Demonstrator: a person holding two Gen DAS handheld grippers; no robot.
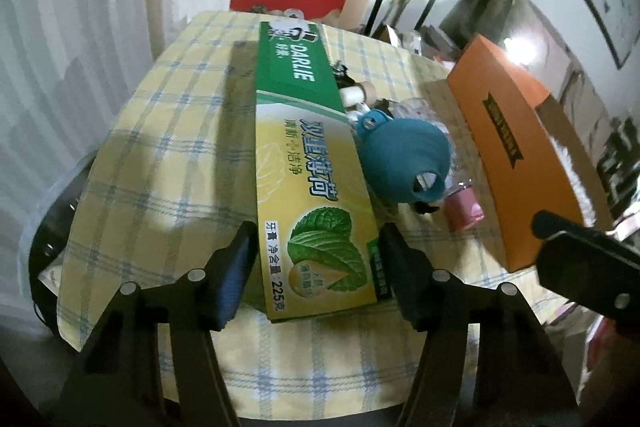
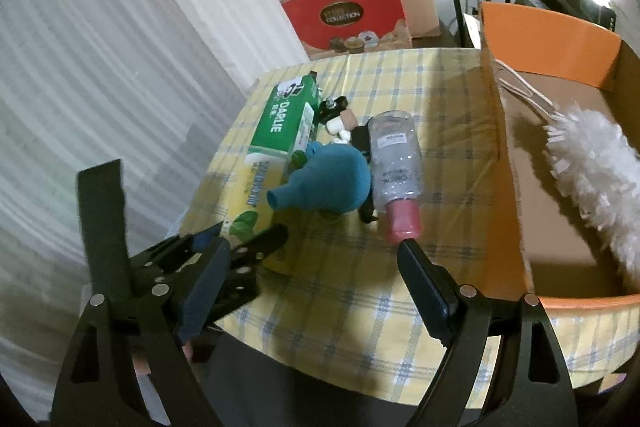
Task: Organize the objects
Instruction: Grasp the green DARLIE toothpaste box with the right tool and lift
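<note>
A long green and yellow Darlie toothpaste box [image 1: 308,163] lies on the yellow checked tablecloth [image 1: 168,147]. My left gripper [image 1: 316,267] has its jaws on both sides of the box's near end, closed on it. A teal rubber bulb [image 1: 404,159] lies to the right of the box, then a clear bottle with a pink cap [image 2: 394,163]. Small black and white toy pieces [image 2: 338,119] lie behind them. My right gripper [image 2: 312,267] is open and empty, near the table's front edge, its right finger just short of the pink cap. The left gripper also shows in the right wrist view [image 2: 244,247].
An open orange cardboard box [image 2: 508,163] stands on the right of the table and holds a white fluffy duster [image 2: 592,171]. Red gift boxes [image 2: 352,15] stand behind the table. A white curtain hangs on the left. Black chairs stand at the back right.
</note>
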